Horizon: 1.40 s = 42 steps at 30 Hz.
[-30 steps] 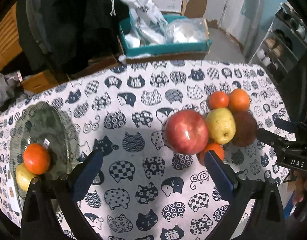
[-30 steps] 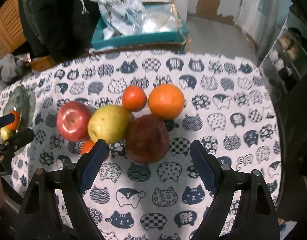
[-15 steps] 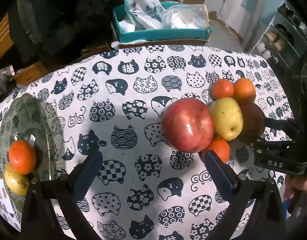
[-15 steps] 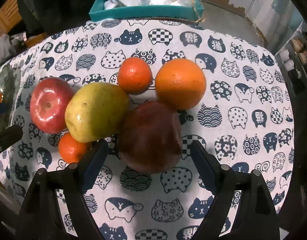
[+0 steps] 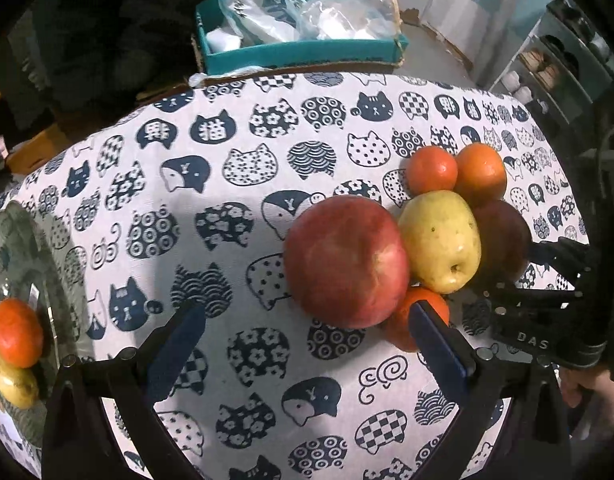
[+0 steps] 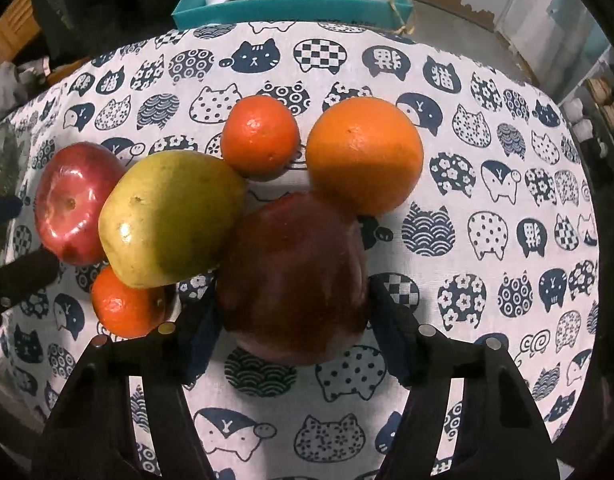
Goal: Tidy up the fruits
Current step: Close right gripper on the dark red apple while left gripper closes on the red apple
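Both grippers have closed in on the fruit pile over the last second: the right gripper now has its jaws on either side of the dark apple, where before the apple lay well ahead of them. The left gripper has come nearer the red apple, which sits just beyond its tips at about 1 o'clock.

The right jaws are spread and flank the dark apple closely; whether the pads already touch it I cannot tell. The left jaws are wide open and hold nothing.

The pile lies on the cat-print cloth. In the right view the pear leans on the dark apple at 10 o'clock, the orange touches it at 1 o'clock, one tangerine sits at 11 o'clock and another tangerine lies just beside the left fingertip. In the left view a glass plate at 9 o'clock already holds two fruits.

To grip well, I would push the fingers further until the pads reach the apple's widest part, then close slowly and squarely. Lift straight up: the pear and orange rest against it and will likely roll once it leaves. Keep the left gripper off the pile meanwhile.
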### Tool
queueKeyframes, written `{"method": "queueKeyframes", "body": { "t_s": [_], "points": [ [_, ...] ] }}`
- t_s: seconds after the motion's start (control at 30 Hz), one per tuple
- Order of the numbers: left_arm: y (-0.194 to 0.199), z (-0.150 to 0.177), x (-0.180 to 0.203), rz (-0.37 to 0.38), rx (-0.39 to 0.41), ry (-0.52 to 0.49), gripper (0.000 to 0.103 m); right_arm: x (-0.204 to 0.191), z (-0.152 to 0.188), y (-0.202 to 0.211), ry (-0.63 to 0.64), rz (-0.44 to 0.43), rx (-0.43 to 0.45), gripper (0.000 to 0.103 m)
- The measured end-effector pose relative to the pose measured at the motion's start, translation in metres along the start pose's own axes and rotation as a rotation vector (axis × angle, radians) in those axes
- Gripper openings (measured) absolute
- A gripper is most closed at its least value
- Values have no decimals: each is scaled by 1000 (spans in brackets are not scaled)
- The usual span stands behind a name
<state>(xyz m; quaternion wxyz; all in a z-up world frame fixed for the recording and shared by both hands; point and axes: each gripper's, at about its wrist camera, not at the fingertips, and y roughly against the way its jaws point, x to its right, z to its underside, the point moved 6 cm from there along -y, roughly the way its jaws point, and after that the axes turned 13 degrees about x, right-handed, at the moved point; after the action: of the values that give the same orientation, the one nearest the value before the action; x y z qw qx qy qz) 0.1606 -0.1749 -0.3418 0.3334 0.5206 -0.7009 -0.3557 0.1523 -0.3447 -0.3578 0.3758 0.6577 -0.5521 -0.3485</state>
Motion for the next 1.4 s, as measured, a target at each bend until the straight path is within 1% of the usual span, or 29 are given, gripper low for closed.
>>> {"method": "queueKeyframes", "body": {
  "t_s": [0.2,0.33,0.47,0.63,0.73,0.77,0.8,0.9,1.0,1.27,1.4],
  "points": [
    [-15,-1,7,7,-18,-22,102,8,1,2,-56,-11,17,68],
    [-23,-1,7,13,-29,-14,102,16,0,7,-95,-16,21,68],
    [-31,-3,7,49,-38,11,102,28,-3,11,-124,-25,34,68],
    [-38,-5,8,84,-38,11,102,36,-7,15,-146,-33,47,66],
    [-36,-6,11,116,-26,8,93,42,-7,20,-152,-35,59,66],
    [-34,-6,14,149,-23,14,80,35,-5,23,-152,-32,63,66],
    [-33,-7,15,162,-22,19,78,35,-5,23,-152,-29,65,66],
    [-31,-5,19,129,-13,-16,78,32,-7,24,-154,-23,68,65],
    [-28,-3,21,94,-2,-35,77,13,-3,30,-150,-19,79,65],
    [-7,-4,8,55,38,-17,77,13,-10,49,-140,-4,138,65],
    [8,-7,3,48,64,3,77,12,-15,61,-134,-1,172,65]
  ]
}}
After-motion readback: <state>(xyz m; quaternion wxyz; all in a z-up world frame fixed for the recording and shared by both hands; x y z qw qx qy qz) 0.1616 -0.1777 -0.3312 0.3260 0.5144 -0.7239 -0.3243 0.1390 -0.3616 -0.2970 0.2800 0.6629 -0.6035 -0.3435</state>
